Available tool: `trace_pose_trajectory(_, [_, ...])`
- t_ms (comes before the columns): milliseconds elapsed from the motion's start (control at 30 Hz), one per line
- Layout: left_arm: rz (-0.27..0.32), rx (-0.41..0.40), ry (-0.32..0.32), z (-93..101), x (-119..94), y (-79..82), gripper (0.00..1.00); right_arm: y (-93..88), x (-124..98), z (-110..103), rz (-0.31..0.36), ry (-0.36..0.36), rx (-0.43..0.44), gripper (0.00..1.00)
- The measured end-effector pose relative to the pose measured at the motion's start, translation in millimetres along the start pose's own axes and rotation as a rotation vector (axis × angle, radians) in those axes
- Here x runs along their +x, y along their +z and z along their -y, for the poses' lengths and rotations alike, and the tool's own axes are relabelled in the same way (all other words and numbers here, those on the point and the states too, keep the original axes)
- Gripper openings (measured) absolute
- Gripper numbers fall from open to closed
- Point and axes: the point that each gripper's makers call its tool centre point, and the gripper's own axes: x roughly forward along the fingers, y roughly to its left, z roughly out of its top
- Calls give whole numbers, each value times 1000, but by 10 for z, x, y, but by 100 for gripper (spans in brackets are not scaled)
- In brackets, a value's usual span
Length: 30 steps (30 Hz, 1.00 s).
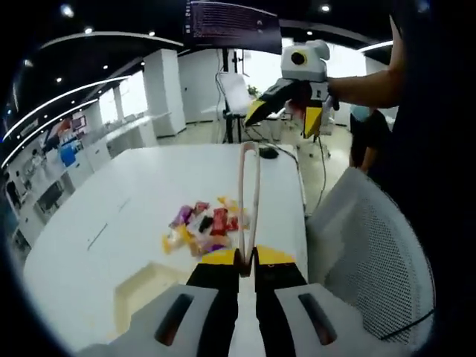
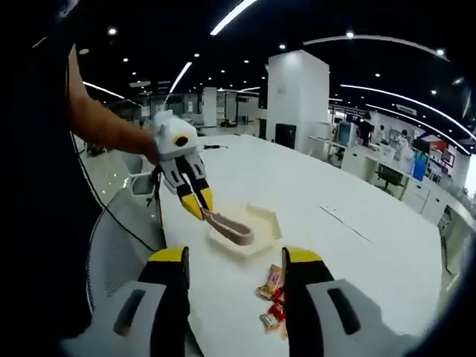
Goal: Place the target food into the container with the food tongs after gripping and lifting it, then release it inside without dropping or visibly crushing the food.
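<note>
The left gripper (image 1: 247, 256) has its yellow-tipped jaws closed tight on the handle end of the food tongs (image 1: 248, 195), whose two pale arms run forward together over the white table (image 1: 111, 216). In the right gripper view the same left gripper (image 2: 199, 204) enters from the left, held by a person's hand (image 2: 149, 149), and the food tongs (image 2: 229, 227) slant down from its jaws so that their tips lie over the container (image 2: 260, 230). The container is a shallow, pale, angular tray resting on the table (image 2: 357, 223); its visible interior appears bare, with the tong tips at or just above its floor, and contact cannot be confirmed. In the left gripper view the container (image 1: 145, 294) shows as a cream corner just left of the gripper body. The target food, a loose pile of wrapped snacks (image 1: 202, 223) in red, yellow and purple, lies on the table just beside the tongs, outside the container. In the right gripper view part of the wrapped snacks (image 2: 272, 296) shows between the jaws of the right gripper (image 2: 235, 266), which stand wide apart and hold nothing. The right gripper (image 1: 286, 111) is raised well above the table's far end, and a mesh chair (image 1: 372, 253) stands alongside the table
</note>
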Motion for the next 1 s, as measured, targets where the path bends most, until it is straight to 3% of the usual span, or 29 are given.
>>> trace_pose_trajectory(100, [64,-5,-11,29,-115,250,2,246,101,-82,57,87,-5,39])
trace_pose_trajectory(233, [174,-63,-22,11,-281,534,2,465,182,-112,116,115,10,40])
trace_pose_trajectory(400, [248,-71,-46,48,-531,836,2,854,200,-164,225,151,45,37])
trace_pose_trajectory(533, [262,-80,-67,109,-608,955,2,1100,201,-259,289,196,48,37])
trace_pose_trajectory(733, [280,-97,-96,213,-613,1050,2,1211,263,-394,303,247,46,28])
trace_pose_trajectory(900, [276,-99,-129,325,-576,1072,3,1185,329,-526,296,279,48,24])
trace_pose_trajectory(1000, [276,-102,-147,390,-545,1102,3,1177,354,-539,304,260,43,17])
